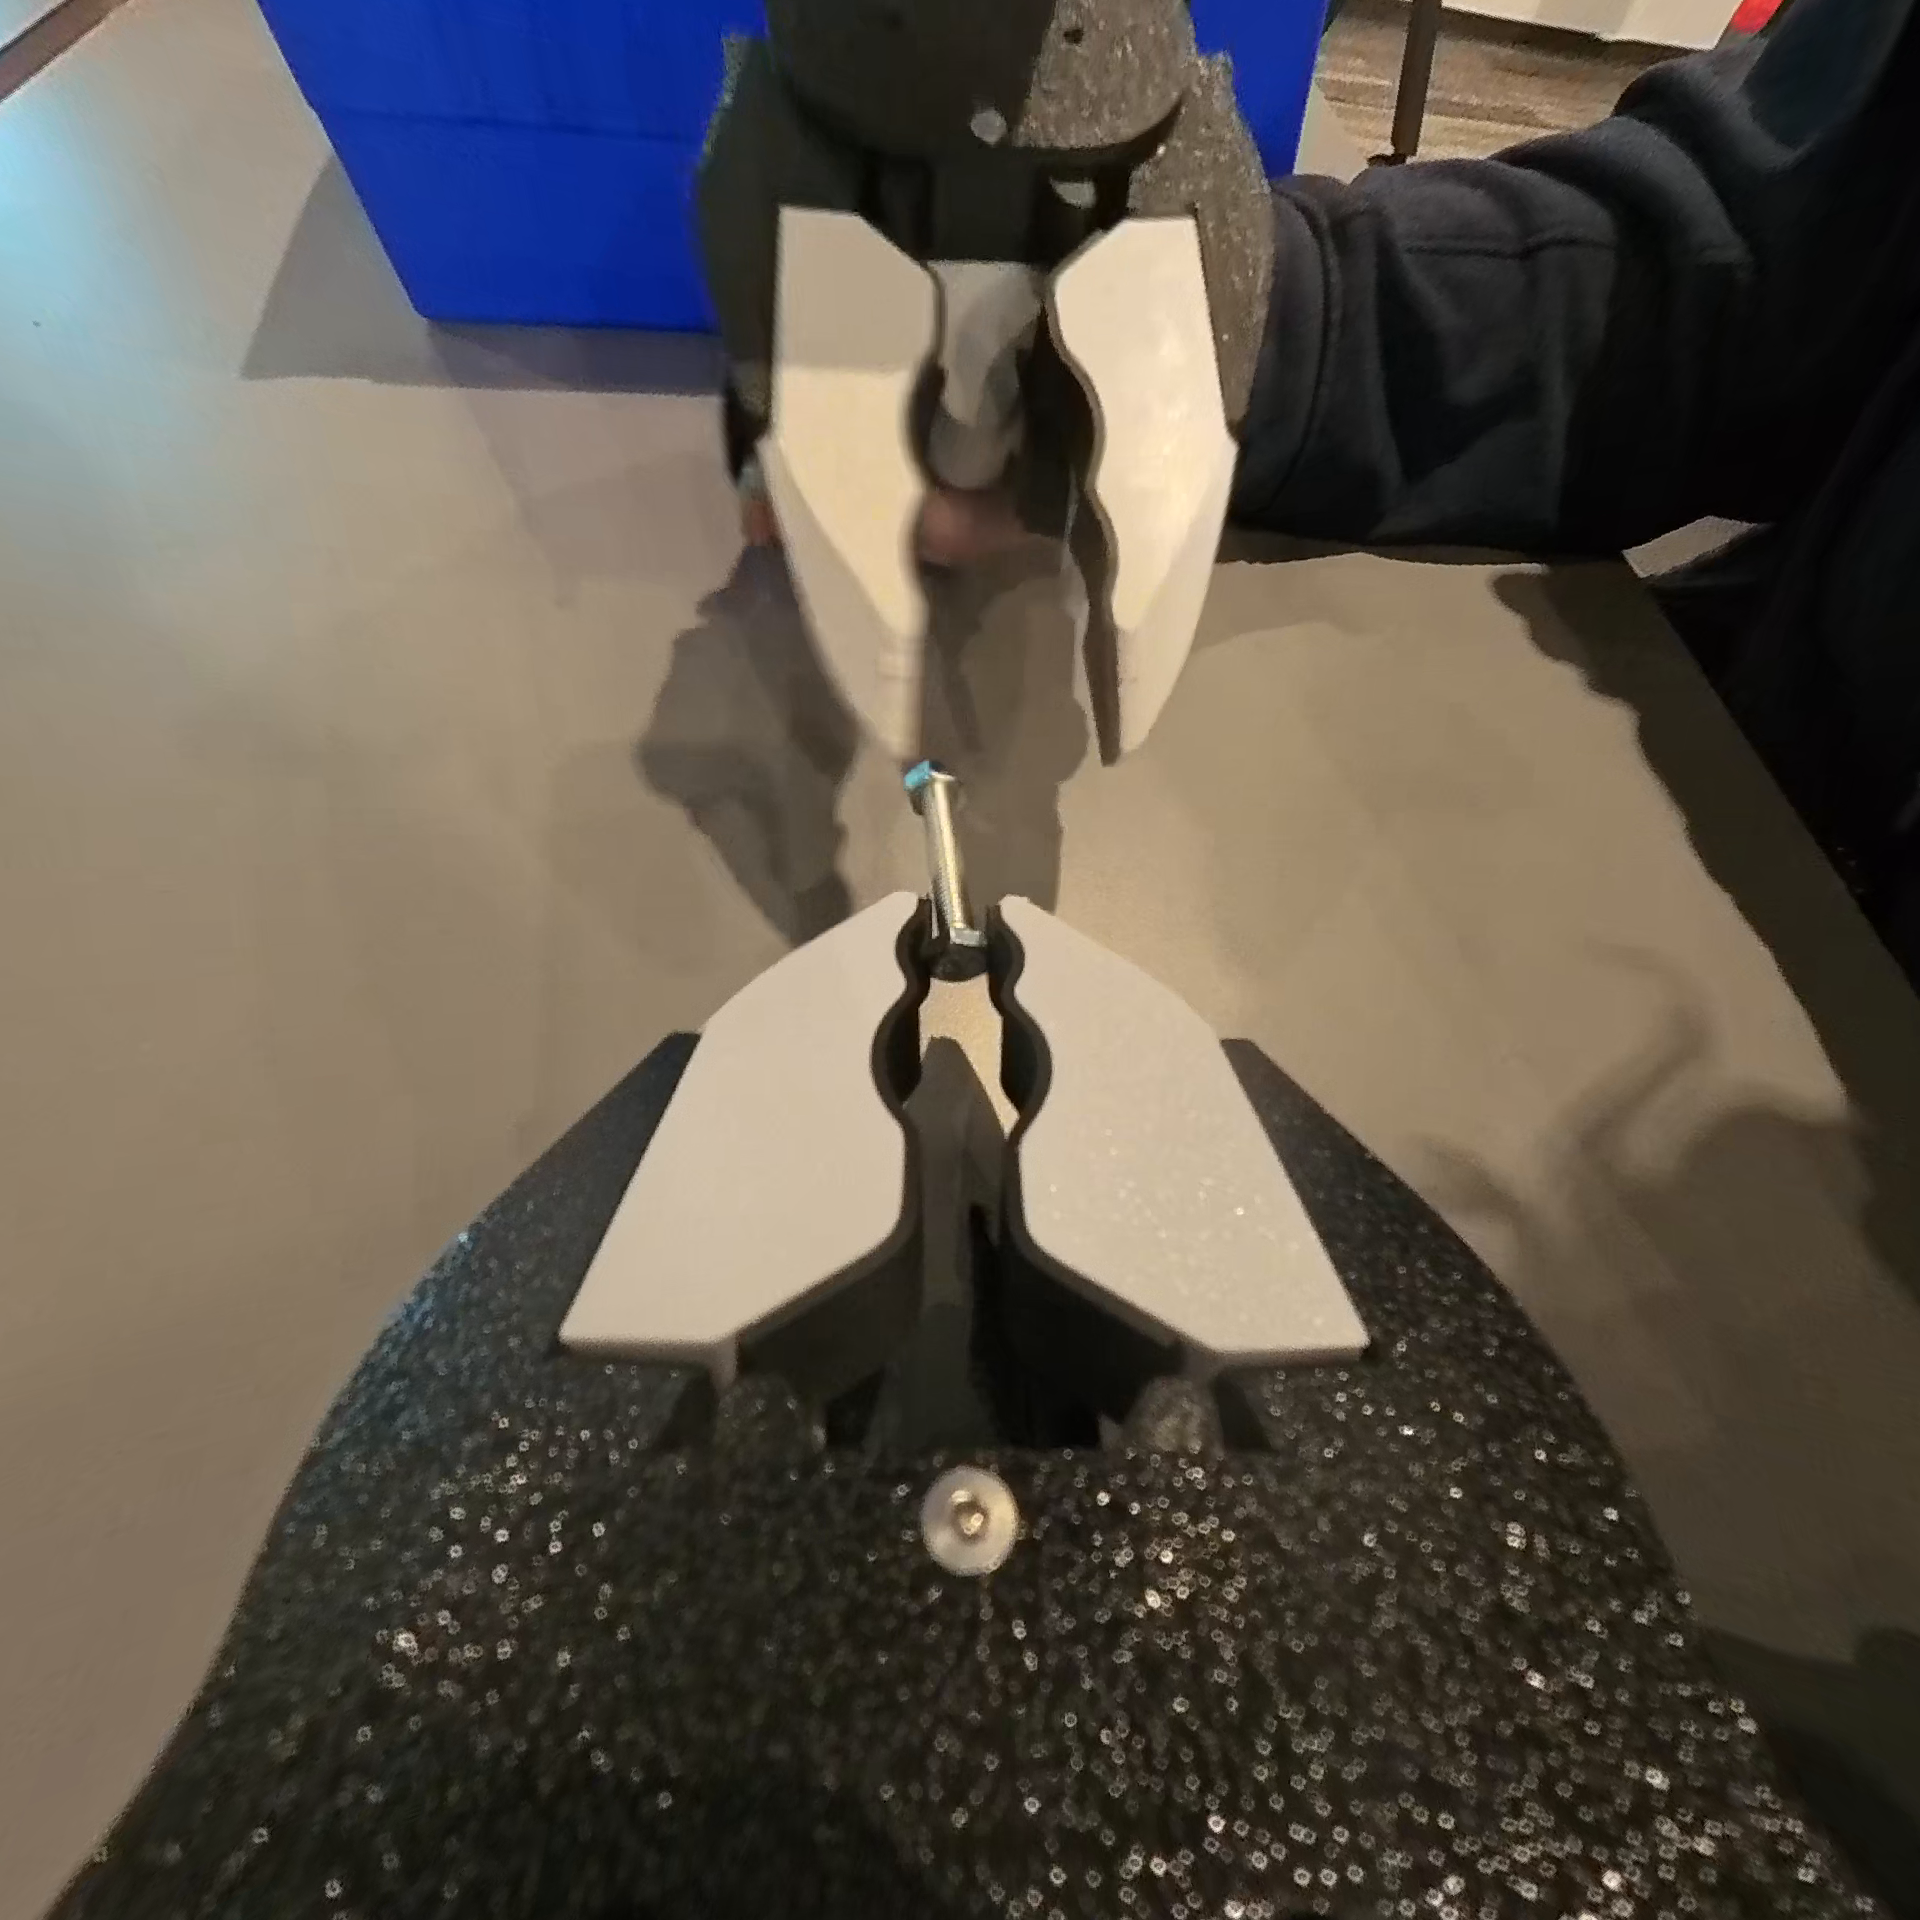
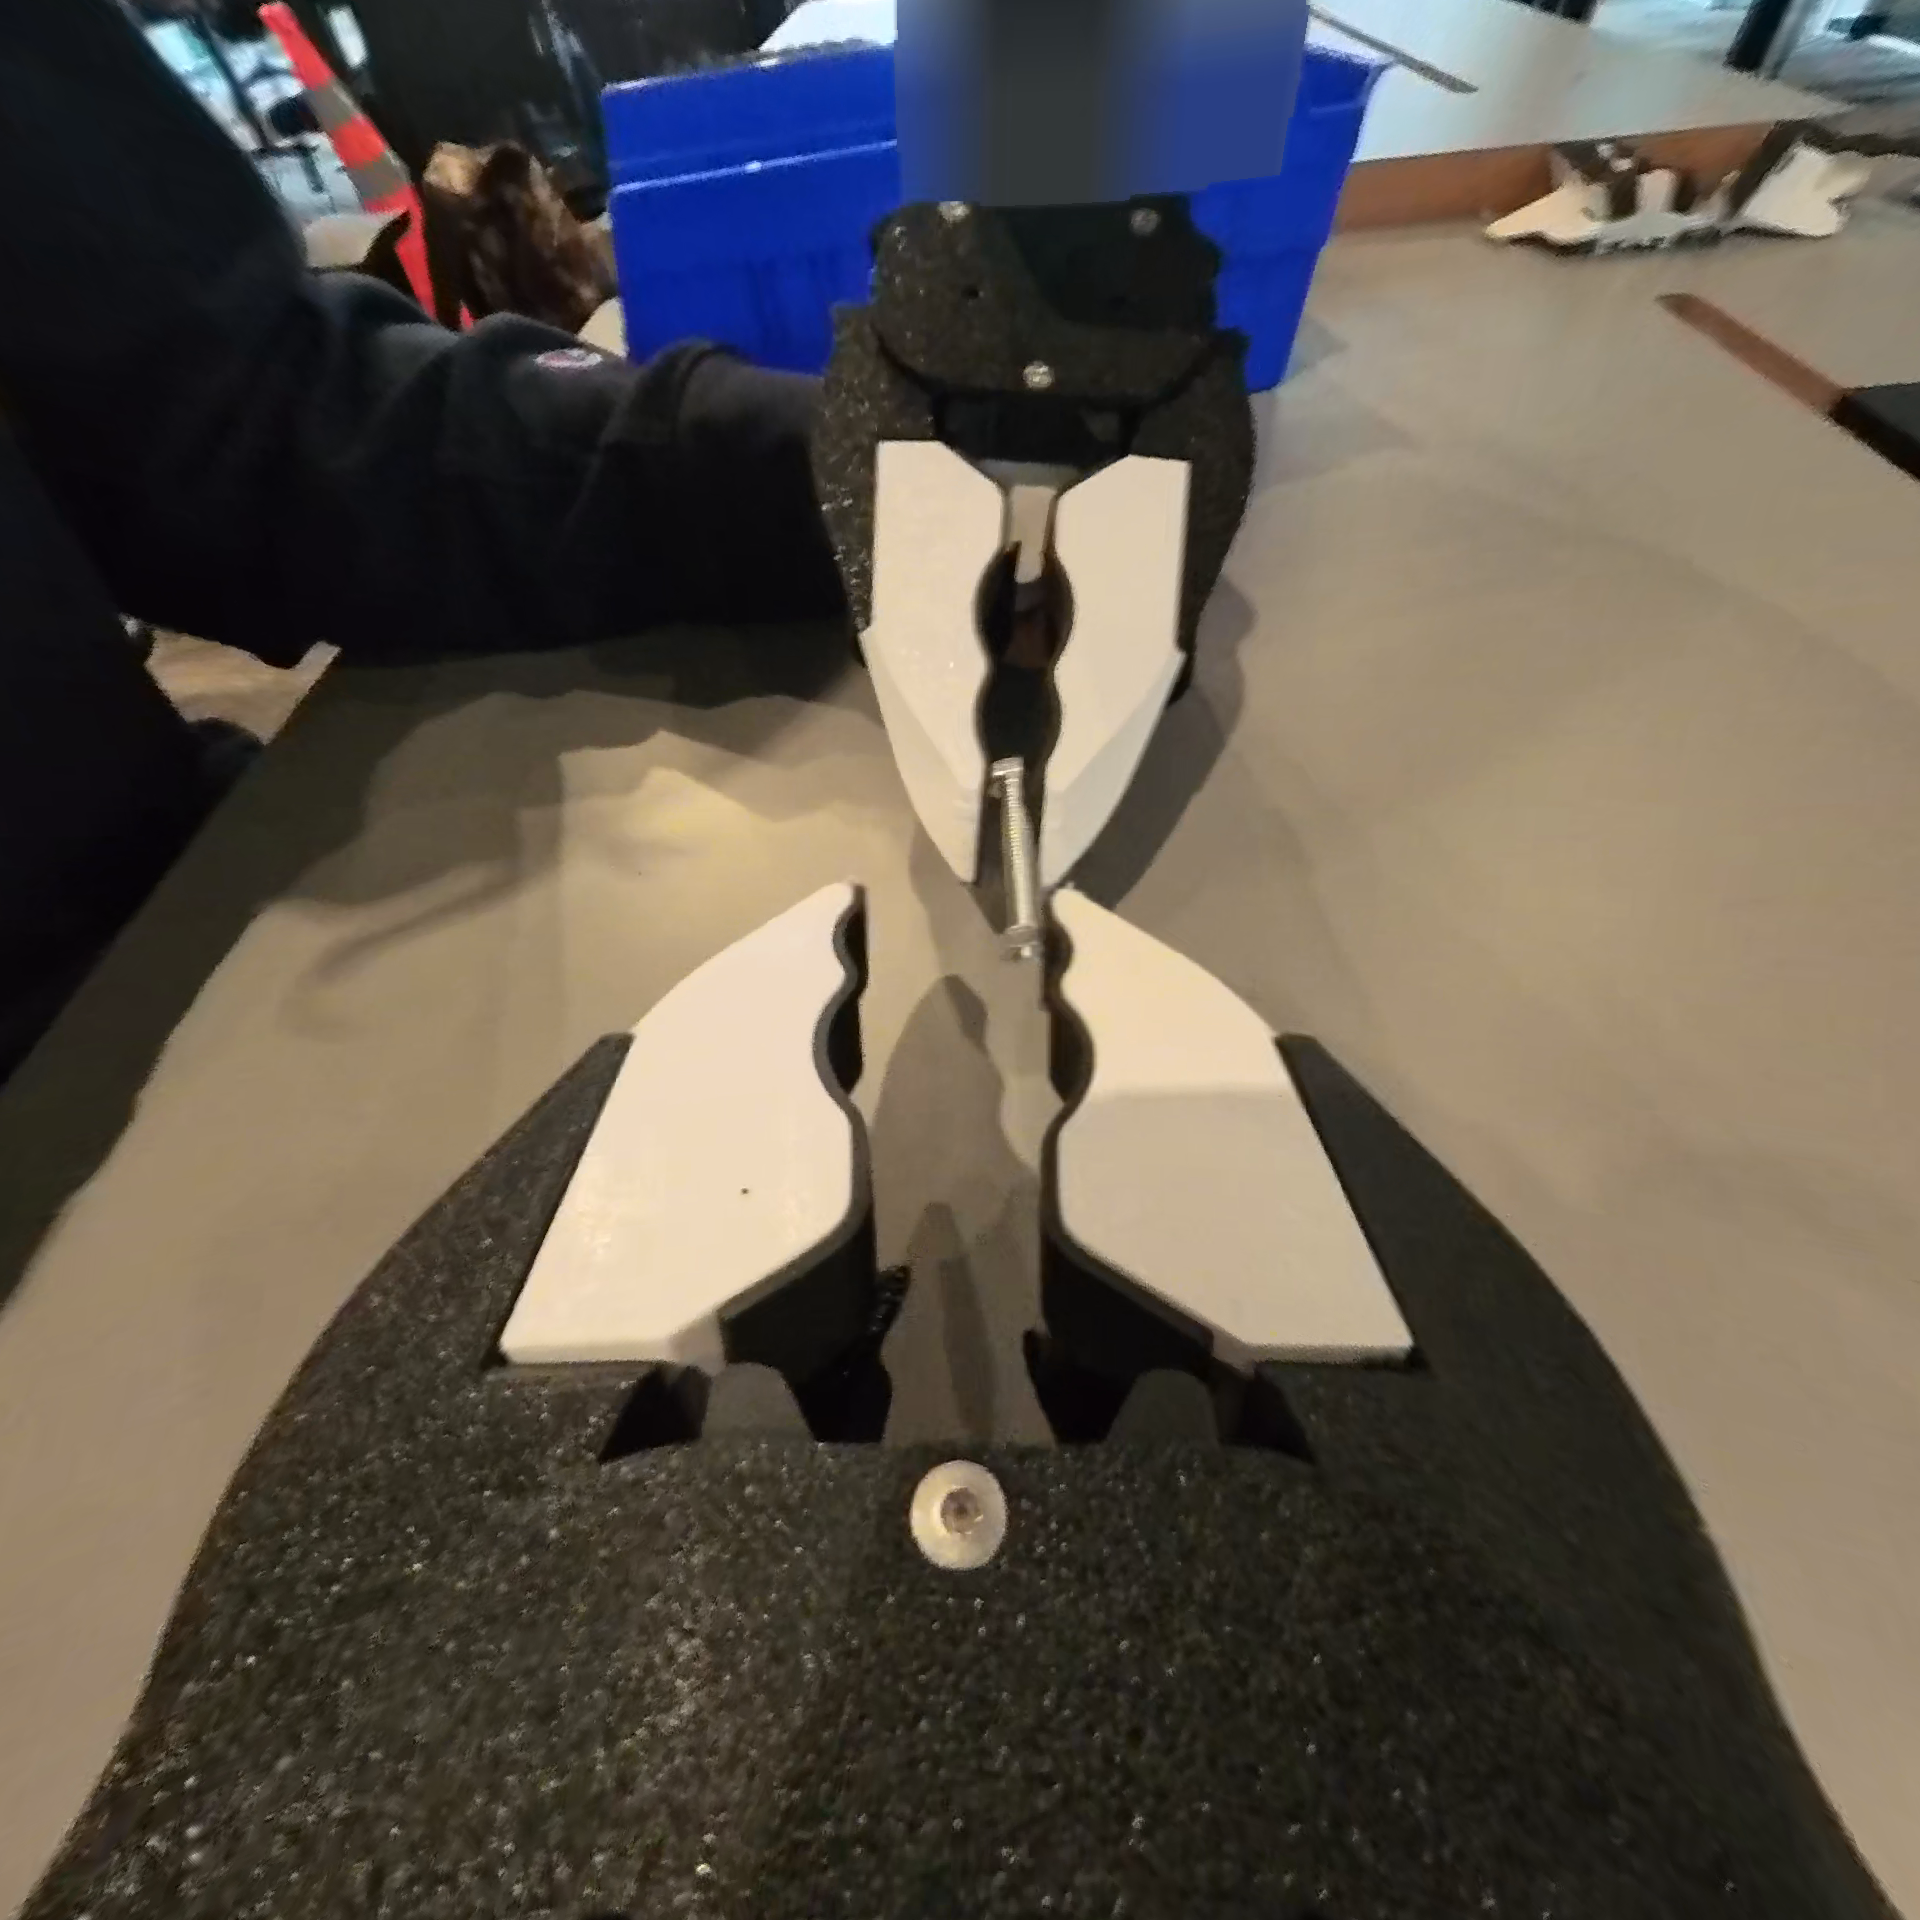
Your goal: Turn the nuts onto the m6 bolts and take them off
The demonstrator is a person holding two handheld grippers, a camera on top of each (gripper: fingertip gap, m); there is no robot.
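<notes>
Clamping the threaded steel bolt [image 1: 948,868], left gripper [image 1: 961,930] faces right gripper [image 2: 956,925], its scalloped fingers apart.

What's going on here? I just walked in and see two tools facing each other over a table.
A person holds a gripper in each hand above a grey table. The left gripper has its jaws shut on the head end of a bolt, which sticks out toward the right gripper. That one's jaws are open, with the bolt's far end, which carries a nut, close to one finger. A blue bin sits behind.
</notes>
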